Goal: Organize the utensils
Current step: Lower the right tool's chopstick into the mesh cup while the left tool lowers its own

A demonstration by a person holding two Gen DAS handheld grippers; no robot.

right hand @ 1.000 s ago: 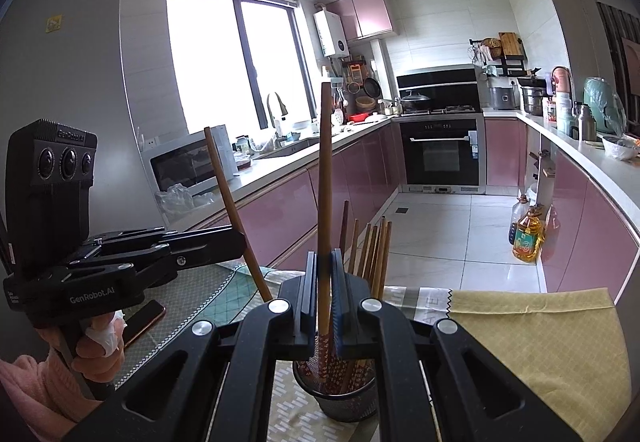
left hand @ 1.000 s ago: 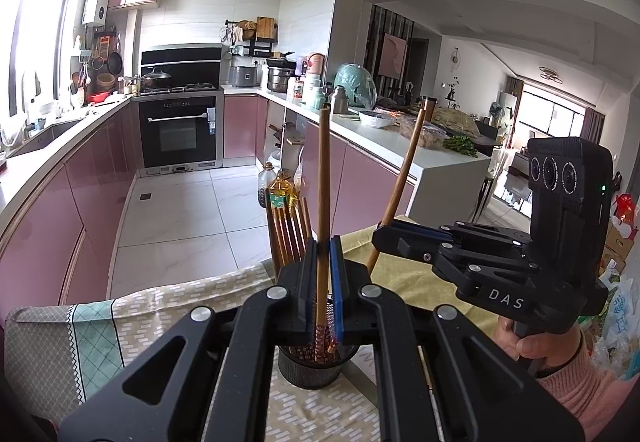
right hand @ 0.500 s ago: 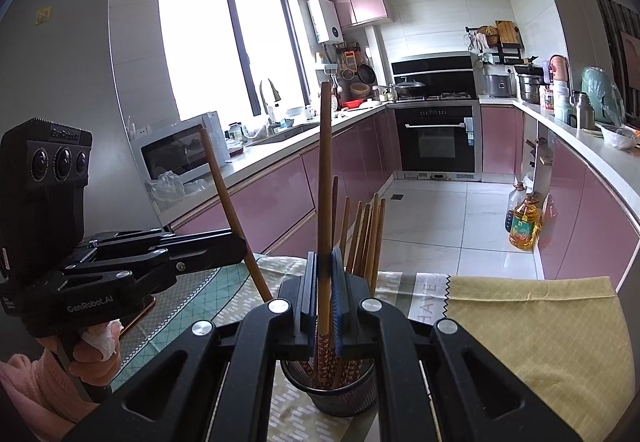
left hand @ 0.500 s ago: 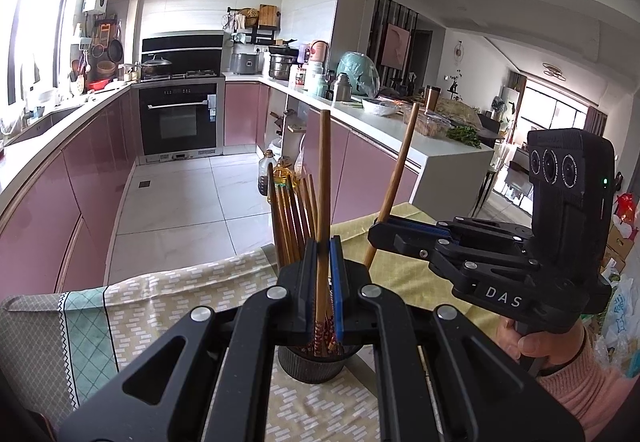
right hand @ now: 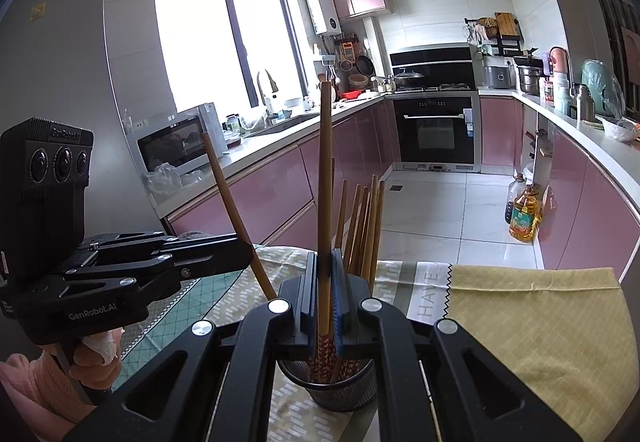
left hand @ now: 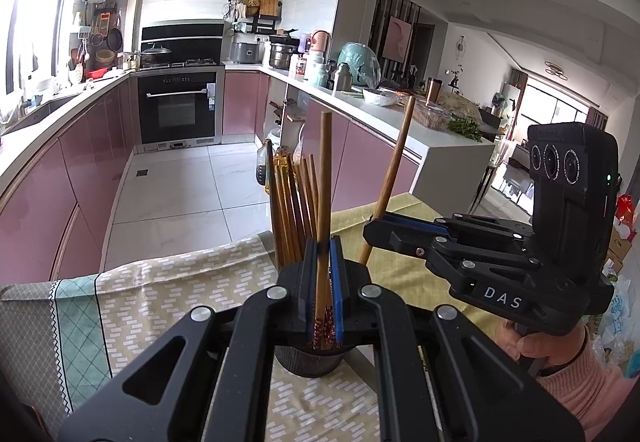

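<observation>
A black mesh holder (left hand: 310,358) stands on the table and holds several wooden chopsticks (left hand: 290,209); it also shows in the right wrist view (right hand: 342,388). My left gripper (left hand: 322,284) is shut on one upright chopstick (left hand: 324,177), its patterned lower end down in the holder. My right gripper (right hand: 325,296) is shut on another upright chopstick (right hand: 325,169), its lower end also in the holder. Each gripper shows in the other's view, the right one (left hand: 374,232) and the left one (right hand: 248,258), both just above the holder.
The table wears a patterned beige and teal cloth (left hand: 160,294) and a yellow cloth (right hand: 532,318). Pink kitchen cabinets (left hand: 60,177), an oven (left hand: 178,107) and a cluttered white counter (left hand: 400,113) lie beyond. Oil bottles (right hand: 524,215) stand on the floor.
Both grippers have come down with their chopsticks, whose lower ends now sit deeper in the holder. The holder and table look closer.
</observation>
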